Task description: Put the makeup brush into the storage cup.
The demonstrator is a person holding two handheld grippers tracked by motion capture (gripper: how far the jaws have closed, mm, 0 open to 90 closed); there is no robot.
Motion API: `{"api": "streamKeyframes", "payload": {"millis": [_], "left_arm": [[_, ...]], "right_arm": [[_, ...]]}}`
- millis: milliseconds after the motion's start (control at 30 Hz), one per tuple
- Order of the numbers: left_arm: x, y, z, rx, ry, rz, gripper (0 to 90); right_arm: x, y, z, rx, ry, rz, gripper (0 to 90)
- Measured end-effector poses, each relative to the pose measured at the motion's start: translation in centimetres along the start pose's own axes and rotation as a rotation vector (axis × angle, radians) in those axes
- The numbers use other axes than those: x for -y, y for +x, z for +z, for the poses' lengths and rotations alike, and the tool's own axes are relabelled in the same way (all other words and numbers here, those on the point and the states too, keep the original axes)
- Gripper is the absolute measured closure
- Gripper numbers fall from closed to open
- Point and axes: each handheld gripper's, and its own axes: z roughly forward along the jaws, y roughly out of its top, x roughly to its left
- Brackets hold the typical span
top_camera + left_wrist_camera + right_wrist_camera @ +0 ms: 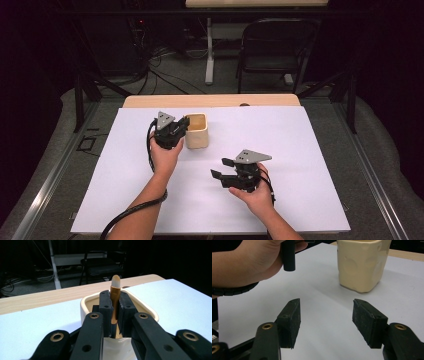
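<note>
A black folding chair (276,47) stands on grey floor (182,80) (cables strewn about) in darkness.

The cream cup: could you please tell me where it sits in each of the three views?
High view: the cream cup stands left of centre on the white sheet.
Left gripper view: centre, behind the jaws.
Right gripper view: upper right.
Shared landmark: the white sheet.

Hand-held gripper (115,312) clamps brush (115,297) over cup (86,303).
</note>
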Motion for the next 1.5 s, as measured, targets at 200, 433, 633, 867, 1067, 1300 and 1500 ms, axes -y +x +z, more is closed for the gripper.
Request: {"api": "streamKeyframes", "payload": {"millis": [200, 433, 633, 867, 1067, 1300, 1500], "left_arm": [[0.10, 0.06, 0.05, -0.004, 0.002, -0.002, 83.3], [0.44, 0.13, 0.21, -0.004, 0.016, -0.002, 83.1], [0.45, 0.09, 0.17, -0.002, 0.018, 0.000, 83.1], [0.56, 0.13, 0.26, -0.005, 0.023, 0.000, 82.9], [0.65, 0.22, 0.27, -0.002, 0.030, -0.003, 82.0], [0.70, 0.38, 0.16, -0.003, 0.033, -0.005, 81.9], [0.78, 0.47, 0.12, -0.007, 0.040, -0.005, 79.2]], "right_arm": [[0.03, -0.01, 0.05, -0.002, 0.004, 0.005, 39.2], [0.06, -0.09, 0.05, -0.002, 0.010, 0.005, 39.2], [0.09, -0.14, 0.08, -0.004, 0.011, 0.008, 39.3], [0.14, -0.09, 0.20, -0.007, 0.012, 0.011, 39.3], [0.16, -0.12, 0.21, -0.007, 0.013, 0.020, 39.3], [0.20, -0.17, 0.26, -0.011, 0.016, 0.022, 39.3], [0.23, -0.21, 0.30, -0.010, 0.021, 0.021, 39.2]]}}
